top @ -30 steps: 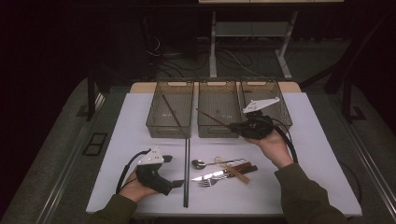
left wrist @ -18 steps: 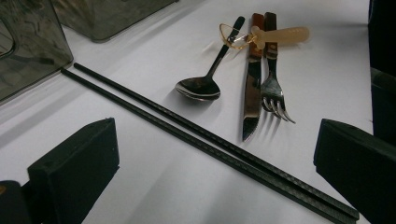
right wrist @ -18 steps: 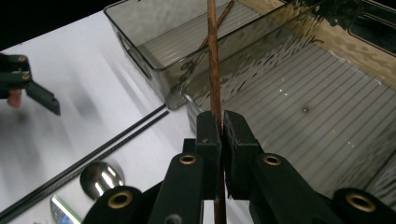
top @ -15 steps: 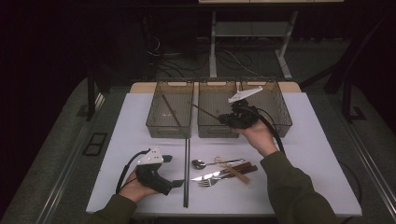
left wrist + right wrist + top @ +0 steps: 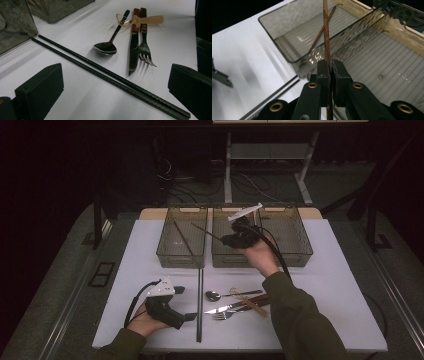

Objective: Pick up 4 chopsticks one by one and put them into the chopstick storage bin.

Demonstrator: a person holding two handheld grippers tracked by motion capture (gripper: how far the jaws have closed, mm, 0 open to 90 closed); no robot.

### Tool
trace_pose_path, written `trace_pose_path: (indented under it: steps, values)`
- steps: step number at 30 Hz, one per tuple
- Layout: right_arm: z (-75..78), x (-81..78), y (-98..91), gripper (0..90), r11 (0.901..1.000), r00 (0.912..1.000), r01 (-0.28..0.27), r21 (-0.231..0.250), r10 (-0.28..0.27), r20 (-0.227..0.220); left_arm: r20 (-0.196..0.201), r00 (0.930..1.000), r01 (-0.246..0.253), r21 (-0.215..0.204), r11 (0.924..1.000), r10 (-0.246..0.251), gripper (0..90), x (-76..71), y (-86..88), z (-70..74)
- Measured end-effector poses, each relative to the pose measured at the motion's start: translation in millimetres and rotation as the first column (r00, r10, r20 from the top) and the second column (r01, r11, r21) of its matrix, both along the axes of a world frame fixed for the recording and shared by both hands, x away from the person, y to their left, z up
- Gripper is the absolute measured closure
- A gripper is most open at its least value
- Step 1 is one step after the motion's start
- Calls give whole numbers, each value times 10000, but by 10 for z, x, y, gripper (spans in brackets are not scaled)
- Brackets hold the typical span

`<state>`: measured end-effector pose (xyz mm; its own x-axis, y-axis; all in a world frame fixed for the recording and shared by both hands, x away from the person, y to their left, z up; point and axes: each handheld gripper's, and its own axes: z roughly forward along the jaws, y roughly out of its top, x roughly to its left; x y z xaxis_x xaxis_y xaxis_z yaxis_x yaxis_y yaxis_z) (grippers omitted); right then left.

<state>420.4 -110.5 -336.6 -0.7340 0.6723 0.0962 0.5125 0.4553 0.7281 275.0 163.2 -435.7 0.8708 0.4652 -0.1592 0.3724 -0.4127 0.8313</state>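
Right claw (image 5: 227, 239), high view: clamped on a brown chopstick (image 5: 206, 232) over the middle bin (image 5: 235, 257), stick tip reaching left above the left bin (image 5: 181, 257). Left claw (image 5: 186, 303) rests near-left on the counter (image 5: 340, 290), jaws apart, nothing between.

Left claw view: black chopsticks (image 5: 112, 79) lie between the spread jaws.

Right claw view: pads pinch the stick (image 5: 326, 32); a second brown chopstick (image 5: 319, 33) lies in the left bin (image 5: 287, 53).

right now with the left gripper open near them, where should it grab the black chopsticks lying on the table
Take the black chopsticks near their middle, coming straight down from above with the jaws across their length. They lie flat, side by side and touching on the white table, so both fit in one pinch. The open left gripper already sits beside them; the spoon lies clear of that stretch.
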Motion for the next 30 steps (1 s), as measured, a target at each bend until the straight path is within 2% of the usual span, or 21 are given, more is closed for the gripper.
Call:
trace_pose_path:
  steps: [17, 30]
  values:
    - [-36, 323, 400, 856, 9992, 9992, 339, -200, -342, -190, 35, 9999, 98, 4, 10000, -98, 0, 5, 13, 11]
    - [-119, 494, 708, 855, 9978, 9984, 444, -487, -460, -335, 26, 9999, 129, -28, 9999, -129, 0, 3, 14, 12]
